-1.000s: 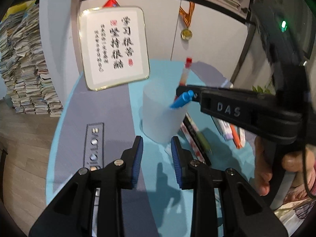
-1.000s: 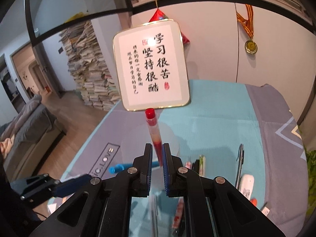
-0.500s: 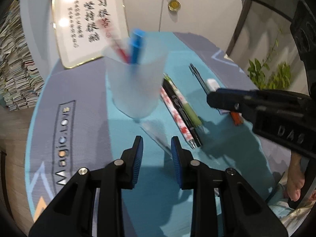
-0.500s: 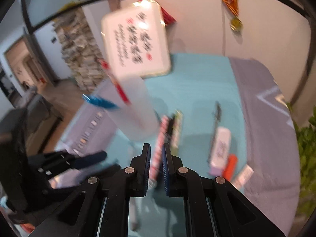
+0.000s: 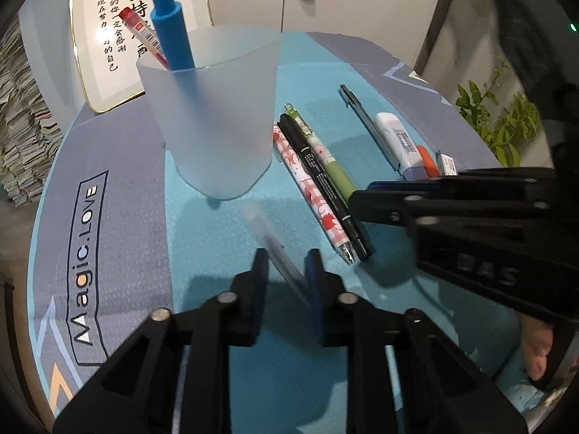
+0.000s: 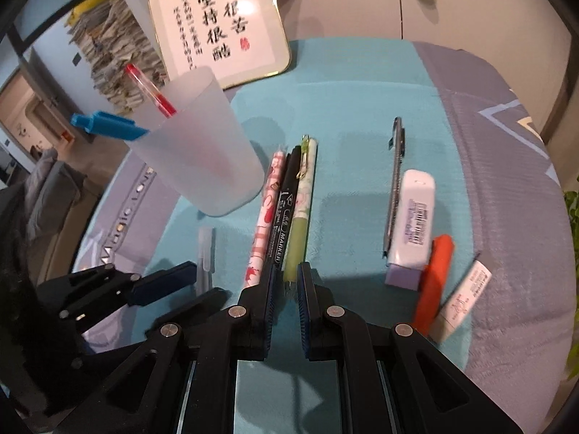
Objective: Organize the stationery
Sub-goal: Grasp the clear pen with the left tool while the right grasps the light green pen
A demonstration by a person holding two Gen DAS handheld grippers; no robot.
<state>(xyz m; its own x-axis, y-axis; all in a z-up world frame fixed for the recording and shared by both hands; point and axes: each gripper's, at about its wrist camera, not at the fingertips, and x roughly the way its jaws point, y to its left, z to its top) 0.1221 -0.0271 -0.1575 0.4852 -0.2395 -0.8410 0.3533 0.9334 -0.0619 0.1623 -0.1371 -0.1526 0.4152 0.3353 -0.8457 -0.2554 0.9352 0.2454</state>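
Left wrist view: the left gripper [image 5: 286, 267] is closing around a clear pen [image 5: 275, 249] lying on the table [image 5: 217, 253] – the frosted cup [image 5: 217, 115] stands just beyond.

Right wrist view: the right gripper [image 6: 286, 285] is closed and empty – above the green pen [image 6: 298, 224].

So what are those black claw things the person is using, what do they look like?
Each is a matte black plastic gripper: the left gripper and the right gripper both have two angular fingers with blue ribbed pads, silver rivets at the joints and cut-out slots. The right one's side bears "DAS" lettering.
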